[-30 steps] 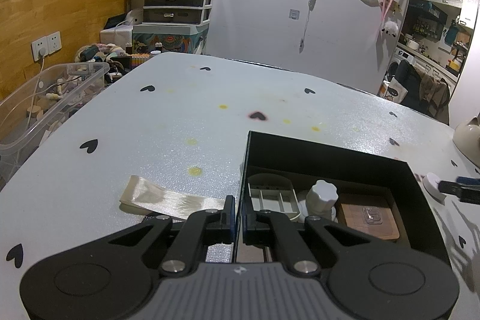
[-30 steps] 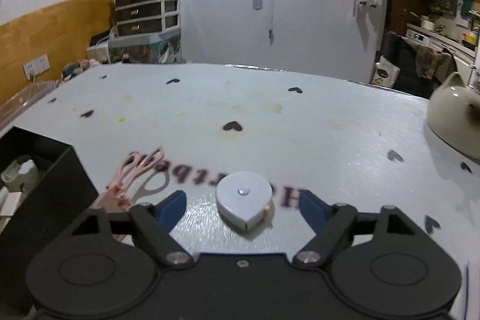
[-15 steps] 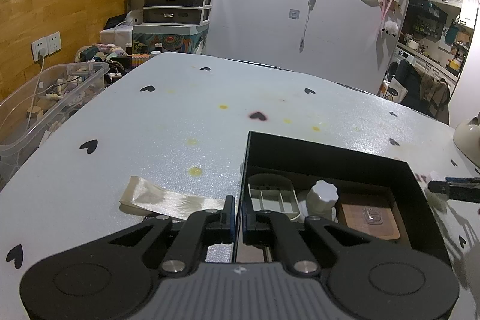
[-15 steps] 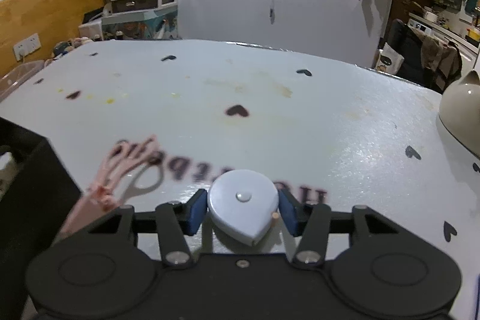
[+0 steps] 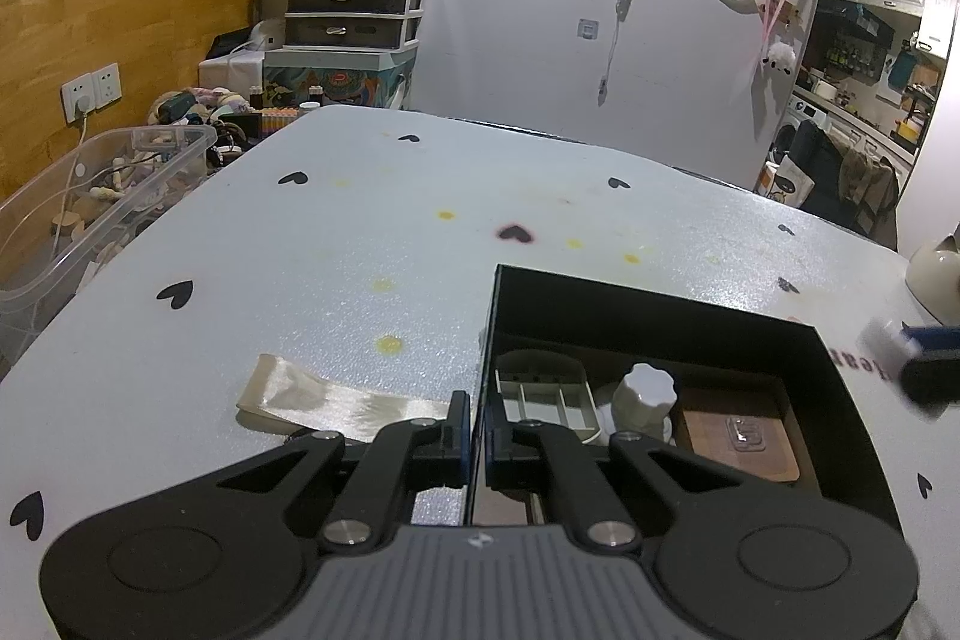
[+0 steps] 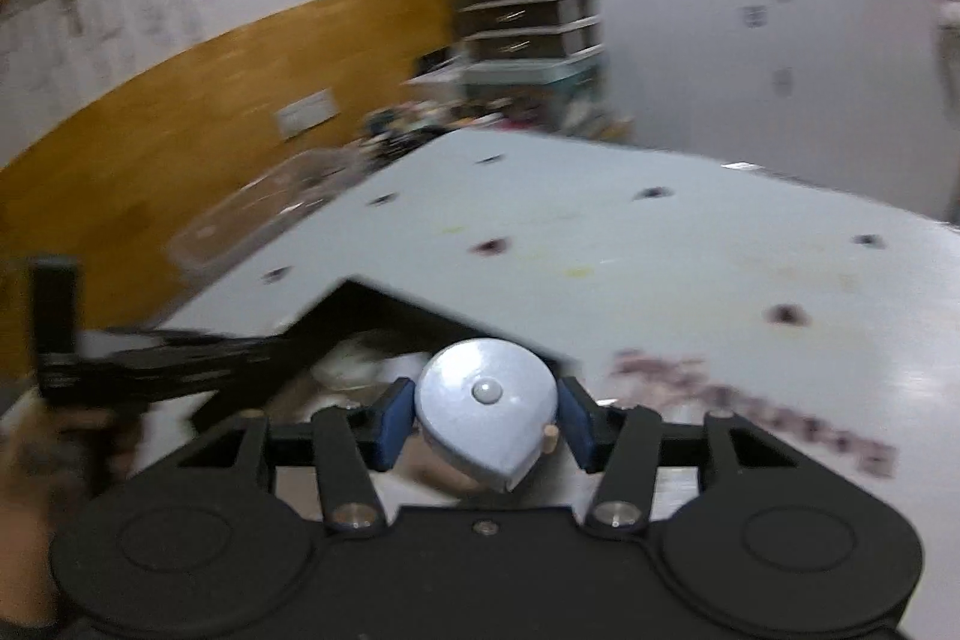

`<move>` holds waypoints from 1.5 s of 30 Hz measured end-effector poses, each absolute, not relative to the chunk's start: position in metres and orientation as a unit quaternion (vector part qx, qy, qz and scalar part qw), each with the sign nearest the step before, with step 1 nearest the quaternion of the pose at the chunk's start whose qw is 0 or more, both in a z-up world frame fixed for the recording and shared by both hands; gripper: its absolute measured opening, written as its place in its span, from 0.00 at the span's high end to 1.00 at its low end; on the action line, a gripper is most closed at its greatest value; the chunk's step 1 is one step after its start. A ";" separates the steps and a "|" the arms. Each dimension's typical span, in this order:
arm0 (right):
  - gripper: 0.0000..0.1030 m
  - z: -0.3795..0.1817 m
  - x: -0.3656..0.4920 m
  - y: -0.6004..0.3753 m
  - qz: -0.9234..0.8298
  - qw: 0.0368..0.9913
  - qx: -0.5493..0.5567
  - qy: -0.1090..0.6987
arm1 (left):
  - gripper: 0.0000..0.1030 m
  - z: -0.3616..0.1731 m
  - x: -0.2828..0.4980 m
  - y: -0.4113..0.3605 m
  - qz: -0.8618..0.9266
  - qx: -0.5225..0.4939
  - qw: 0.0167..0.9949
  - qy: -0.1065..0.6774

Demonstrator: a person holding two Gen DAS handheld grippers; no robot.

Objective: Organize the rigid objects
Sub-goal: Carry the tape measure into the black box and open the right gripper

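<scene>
A black box (image 5: pixel 654 304) sits on the white table (image 5: pixel 360 244). It holds a compartment tray (image 5: pixel 543 397), a white knobbed jar (image 5: pixel 645 394) and a wooden coaster (image 5: pixel 735 439). My left gripper (image 5: pixel 474 436) is shut on the box's near-left wall. My right gripper (image 6: pixel 486 421) is shut on a pale blue teardrop-shaped piece (image 6: pixel 486 412) and holds it in the air over the box's right edge (image 6: pixel 420 304). It shows blurred at the right of the left wrist view (image 5: pixel 918 358).
A cream ribbon strip (image 5: pixel 324 400) lies left of the box. A clear plastic bin (image 5: pixel 90 202) stands off the table's left edge. A cream rounded pot (image 5: pixel 936 274) is at far right. A printed paper (image 6: pixel 750 412) lies right of the box.
My right gripper closed on the blue piece, lifted it off the table and swung left toward the box. The left gripper has stayed on the box wall.
</scene>
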State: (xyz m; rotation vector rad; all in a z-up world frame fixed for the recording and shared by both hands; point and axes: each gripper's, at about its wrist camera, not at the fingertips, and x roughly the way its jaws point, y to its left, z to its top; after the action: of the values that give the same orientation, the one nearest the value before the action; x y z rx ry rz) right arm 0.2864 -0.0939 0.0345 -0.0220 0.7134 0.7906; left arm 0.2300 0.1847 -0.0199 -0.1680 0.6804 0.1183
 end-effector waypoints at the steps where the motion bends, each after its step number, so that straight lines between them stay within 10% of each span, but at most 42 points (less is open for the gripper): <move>1: 0.49 0.035 0.285 -0.083 0.391 0.853 -0.013 0.346 | 0.97 -0.020 0.230 0.185 0.057 -0.083 0.938 0.333; 18: 0.47 -0.008 0.280 0.029 0.435 0.760 -0.029 0.482 | 0.96 -0.021 0.232 0.189 0.046 -0.089 0.938 0.330; 45: 0.00 0.024 0.263 -0.005 0.394 0.803 -0.045 0.444 | 0.97 -0.020 0.234 0.183 0.056 -0.076 0.937 0.337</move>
State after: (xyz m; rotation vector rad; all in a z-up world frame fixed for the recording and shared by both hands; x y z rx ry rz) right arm 0.2625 -0.0055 0.0235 -0.0970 0.9522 0.8437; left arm 0.2341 0.1831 -0.0201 -0.1562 0.6879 0.1142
